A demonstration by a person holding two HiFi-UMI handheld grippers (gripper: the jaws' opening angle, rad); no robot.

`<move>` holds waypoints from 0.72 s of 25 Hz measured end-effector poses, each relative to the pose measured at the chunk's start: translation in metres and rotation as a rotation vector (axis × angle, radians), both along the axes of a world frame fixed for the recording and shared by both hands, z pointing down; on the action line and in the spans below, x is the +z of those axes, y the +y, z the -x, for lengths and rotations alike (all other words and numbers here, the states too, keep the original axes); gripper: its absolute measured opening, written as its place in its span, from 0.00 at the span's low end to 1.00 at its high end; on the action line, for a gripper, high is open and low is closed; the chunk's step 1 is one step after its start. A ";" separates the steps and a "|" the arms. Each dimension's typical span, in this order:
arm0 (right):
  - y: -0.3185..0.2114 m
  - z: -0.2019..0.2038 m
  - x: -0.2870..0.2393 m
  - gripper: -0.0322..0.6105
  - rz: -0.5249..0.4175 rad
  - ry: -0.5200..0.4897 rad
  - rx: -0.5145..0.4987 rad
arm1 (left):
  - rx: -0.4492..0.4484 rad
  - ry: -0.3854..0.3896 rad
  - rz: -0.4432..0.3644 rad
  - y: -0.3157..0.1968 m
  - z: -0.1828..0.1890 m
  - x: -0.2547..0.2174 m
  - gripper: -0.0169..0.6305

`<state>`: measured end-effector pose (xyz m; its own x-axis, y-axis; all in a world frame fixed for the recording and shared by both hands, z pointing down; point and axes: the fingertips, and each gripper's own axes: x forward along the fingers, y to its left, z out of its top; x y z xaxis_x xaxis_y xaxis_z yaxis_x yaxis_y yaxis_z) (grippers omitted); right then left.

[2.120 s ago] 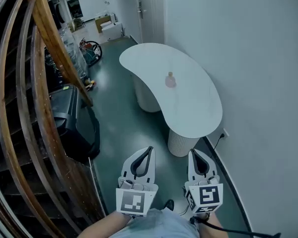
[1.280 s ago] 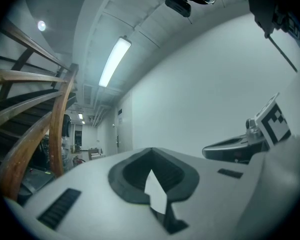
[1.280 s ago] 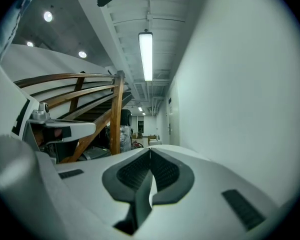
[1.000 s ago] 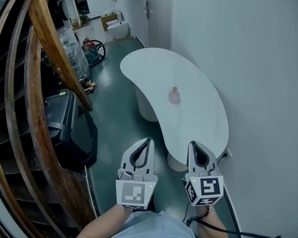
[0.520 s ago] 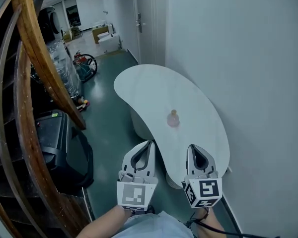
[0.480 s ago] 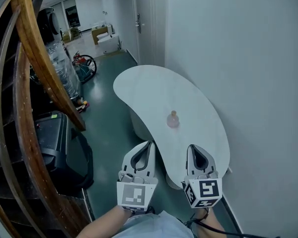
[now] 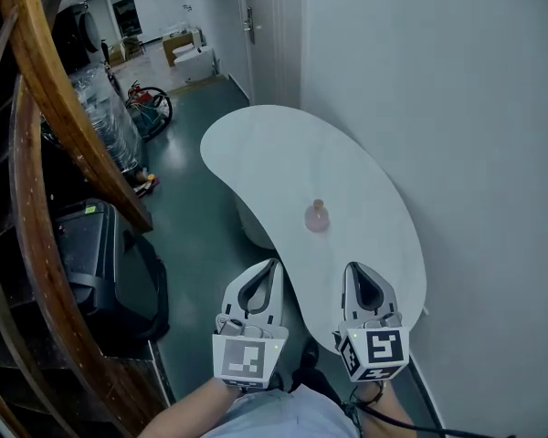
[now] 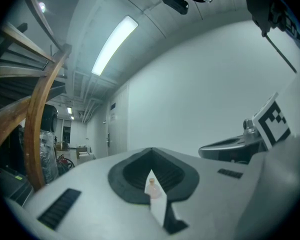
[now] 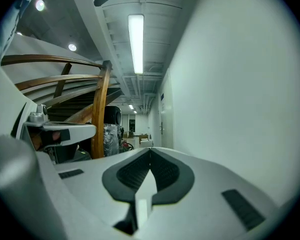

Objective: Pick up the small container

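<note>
left hand-held gripper (image 7: 275, 265) & right hand-held gripper (image 7: 353, 268) both closed, empty; small container (image 7: 317, 217) on table (image 7: 274, 153).

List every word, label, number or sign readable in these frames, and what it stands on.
No readable text anywhere.
Marker cubes on left claw and right claw: square patterns only, no letters.
Small container: no label visible.
Green sticker on the black unit: too small to read.

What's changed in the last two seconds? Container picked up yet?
Both grippers have come nearer the white table; the right gripper now overlaps its near end in the head view, the left gripper beside it. Nothing taken. The small container stands where it was; both jaws stay shut.
</note>
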<state>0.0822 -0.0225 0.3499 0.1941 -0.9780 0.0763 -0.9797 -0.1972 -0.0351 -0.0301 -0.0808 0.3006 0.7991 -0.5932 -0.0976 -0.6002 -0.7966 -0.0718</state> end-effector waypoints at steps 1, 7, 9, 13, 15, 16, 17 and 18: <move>-0.003 -0.003 0.002 0.05 0.005 -0.004 -0.005 | -0.005 -0.016 0.003 -0.003 -0.003 0.003 0.03; -0.034 -0.028 0.007 0.05 0.011 -0.017 -0.048 | -0.057 -0.003 0.014 -0.032 -0.026 0.001 0.03; -0.046 -0.039 0.005 0.05 0.004 -0.018 -0.064 | -0.069 -0.042 -0.002 -0.041 -0.035 0.001 0.03; -0.067 -0.053 -0.003 0.05 -0.015 -0.015 -0.094 | -0.102 -0.020 -0.025 -0.057 -0.048 -0.010 0.03; -0.076 -0.059 -0.007 0.05 -0.025 -0.014 -0.111 | -0.120 -0.007 -0.035 -0.063 -0.053 -0.016 0.03; -0.080 -0.062 -0.009 0.05 -0.030 -0.013 -0.120 | -0.130 -0.007 -0.040 -0.066 -0.055 -0.018 0.03; -0.084 -0.065 -0.011 0.05 -0.033 -0.013 -0.129 | -0.139 -0.007 -0.042 -0.068 -0.057 -0.020 0.03; -0.087 -0.066 -0.012 0.05 -0.035 -0.014 -0.137 | -0.147 -0.007 -0.043 -0.070 -0.059 -0.022 0.03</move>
